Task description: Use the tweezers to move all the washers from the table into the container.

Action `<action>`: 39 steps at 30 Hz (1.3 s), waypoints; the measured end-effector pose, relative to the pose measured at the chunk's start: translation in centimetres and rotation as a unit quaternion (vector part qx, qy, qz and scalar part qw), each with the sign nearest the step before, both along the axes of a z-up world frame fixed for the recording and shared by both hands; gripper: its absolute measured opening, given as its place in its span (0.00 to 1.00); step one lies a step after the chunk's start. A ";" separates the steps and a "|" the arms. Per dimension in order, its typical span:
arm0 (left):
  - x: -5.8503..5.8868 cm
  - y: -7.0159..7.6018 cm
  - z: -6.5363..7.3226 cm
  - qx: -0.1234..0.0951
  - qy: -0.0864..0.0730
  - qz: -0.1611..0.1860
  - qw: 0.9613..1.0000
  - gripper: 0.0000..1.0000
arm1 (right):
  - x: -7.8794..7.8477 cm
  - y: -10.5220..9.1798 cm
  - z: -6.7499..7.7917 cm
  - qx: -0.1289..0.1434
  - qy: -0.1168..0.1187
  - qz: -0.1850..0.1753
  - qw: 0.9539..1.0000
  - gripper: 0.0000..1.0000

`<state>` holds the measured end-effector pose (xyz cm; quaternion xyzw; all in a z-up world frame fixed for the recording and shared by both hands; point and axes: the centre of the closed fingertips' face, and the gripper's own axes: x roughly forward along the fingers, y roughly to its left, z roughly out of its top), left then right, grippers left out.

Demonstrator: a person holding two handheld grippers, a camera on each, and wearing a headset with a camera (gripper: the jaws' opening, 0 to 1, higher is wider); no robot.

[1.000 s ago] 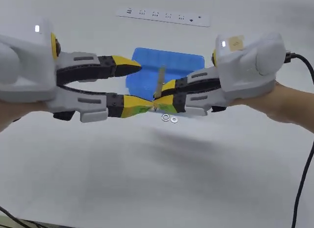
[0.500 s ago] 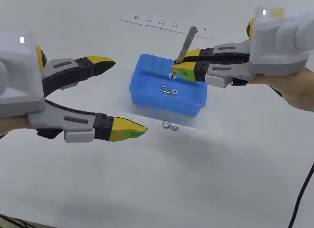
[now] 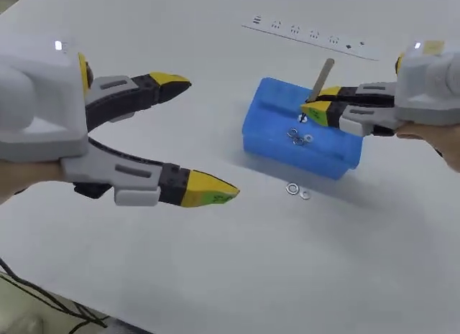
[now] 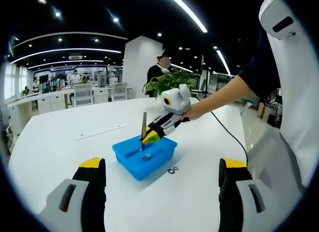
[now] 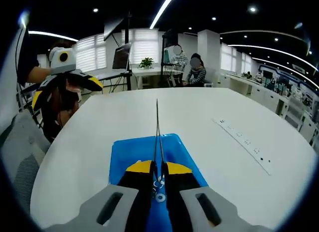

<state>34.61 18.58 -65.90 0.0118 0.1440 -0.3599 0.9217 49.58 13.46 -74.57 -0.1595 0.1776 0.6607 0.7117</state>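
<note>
Hanging wide open at the left, the left hand-held gripper (image 3: 192,135) holds nothing and sits well apart from the work, so the trouble I would expect lies further right. Two washers (image 3: 298,192) lie on the desk (image 3: 215,276) just in front of the blue container (image 3: 323,160), touching each other or nearly so. Tips coming down on that pair could pinch both at once, flick one away across the smooth surface, or shove them against the container's wall. Inside the container a few more washers lie bunched together.

Above them the tweezers (image 3: 322,77) point down into the container, clamped between the closed jaws of the right hand-held gripper (image 3: 314,113); the right gripper view shows those jaws pressed tight on the blades. Whether a washer sits at the tips is too small to tell. If one does, a slack squeeze or a tilt could drop it outside the rim.

The desk washers lie on the near side of the right hand-held gripper, with the container's front wall between them, and well to the right of the left one.
</note>
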 end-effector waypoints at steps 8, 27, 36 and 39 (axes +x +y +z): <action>0.4 -0.5 -0.5 -0.015 0.008 0.013 1.000 0.99 | 0.4 -0.1 -0.7 -0.002 0.009 -0.006 1.000 0.09; 0.8 -0.6 -1.0 -0.017 0.018 0.005 1.000 0.99 | 0.8 -0.5 -0.2 0.001 0.014 -0.009 1.000 0.09; 3.2 -1.2 -1.2 -0.032 0.012 0.020 0.999 0.94 | -0.1 -1.0 1.0 -0.004 -0.001 0.000 1.000 0.08; 4.6 -1.5 -1.4 -0.042 0.012 0.024 0.999 0.94 | -0.5 -1.2 1.3 -0.005 -0.001 0.000 1.000 0.08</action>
